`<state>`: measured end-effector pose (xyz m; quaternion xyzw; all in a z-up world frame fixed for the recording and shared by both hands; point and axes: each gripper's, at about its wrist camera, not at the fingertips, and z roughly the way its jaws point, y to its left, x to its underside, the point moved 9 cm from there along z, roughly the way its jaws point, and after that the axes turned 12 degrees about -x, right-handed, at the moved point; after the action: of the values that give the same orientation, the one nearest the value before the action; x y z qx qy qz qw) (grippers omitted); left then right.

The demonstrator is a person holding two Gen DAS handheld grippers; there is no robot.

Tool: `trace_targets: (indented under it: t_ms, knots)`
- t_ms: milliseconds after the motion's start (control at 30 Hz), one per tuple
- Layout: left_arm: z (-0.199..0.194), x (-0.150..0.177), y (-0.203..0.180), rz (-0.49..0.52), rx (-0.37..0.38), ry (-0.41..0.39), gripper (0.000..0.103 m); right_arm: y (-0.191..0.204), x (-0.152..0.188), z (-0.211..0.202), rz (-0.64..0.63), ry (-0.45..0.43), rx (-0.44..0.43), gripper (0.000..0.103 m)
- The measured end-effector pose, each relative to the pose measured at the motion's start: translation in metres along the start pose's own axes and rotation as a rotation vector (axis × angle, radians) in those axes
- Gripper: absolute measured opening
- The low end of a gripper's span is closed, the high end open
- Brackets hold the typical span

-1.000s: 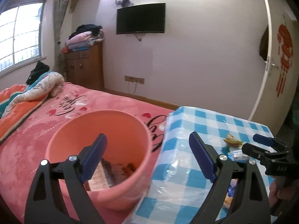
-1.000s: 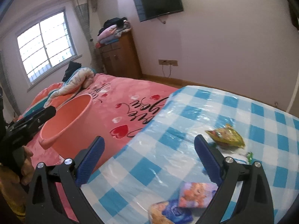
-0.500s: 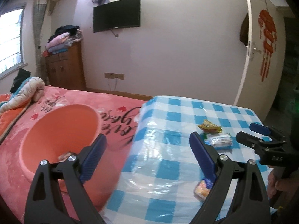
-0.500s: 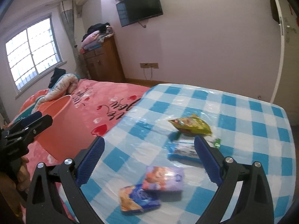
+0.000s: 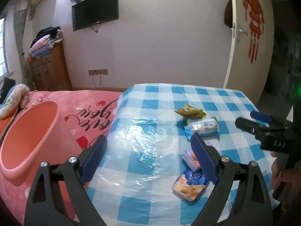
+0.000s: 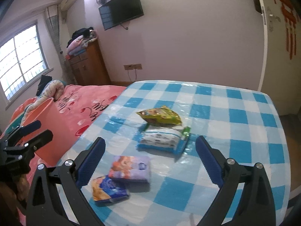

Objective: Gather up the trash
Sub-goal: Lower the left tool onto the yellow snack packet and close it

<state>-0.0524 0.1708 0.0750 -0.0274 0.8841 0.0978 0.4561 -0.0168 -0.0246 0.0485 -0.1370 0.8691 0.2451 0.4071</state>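
Looking down at the table (image 6: 244, 113) with its blue-and-white checked cloth, I've got 4 bits of trash on it. A yellow-green snack bag (image 6: 160, 115) sits nearest the middle, and a white-and-blue packet (image 6: 163, 140) is touching its near side. Closer to the near edge there's a purple tissue pack (image 6: 130, 168), with a blue-and-orange wrapper (image 6: 108, 190) right against it toward the near-left corner.

My right gripper (image 6: 150, 162) is spread wide and holding nothing, hovering above the purple pack and the white-and-blue packet. My left gripper (image 5: 148, 160) is spread too, also holding nothing, over the table's left edge by the bed.

Off that left edge, the pink bucket (image 5: 28, 137) sits on the pink bedspread (image 5: 88, 109), well apart from the trash.
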Motion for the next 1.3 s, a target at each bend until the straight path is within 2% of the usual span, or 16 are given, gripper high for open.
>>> trace_targets:
  t_ms: [467,800,900,1033,1300]
  knots:
    - [0.028,0.022,-0.068,0.097,0.083,0.096,0.091,-0.062,0.025,-0.01,0.072,-0.004,0.077,0.095]
    - [0.06,0.01,-0.114,0.166,0.143,0.157,0.091,-0.114,0.043,-0.019,0.204,0.012,0.091,0.095]
    - [0.077,-0.003,-0.125,0.135,0.176,0.199,0.091,-0.123,0.047,-0.019,0.229,0.02,0.085,0.095]
    - [0.102,-0.02,-0.138,0.022,0.248,0.281,0.091,-0.127,0.049,-0.016,0.248,0.028,0.062,0.095]
    - [0.157,-0.034,-0.15,-0.084,0.248,0.388,0.09,-0.122,0.053,-0.008,0.228,0.057,0.029,0.095]
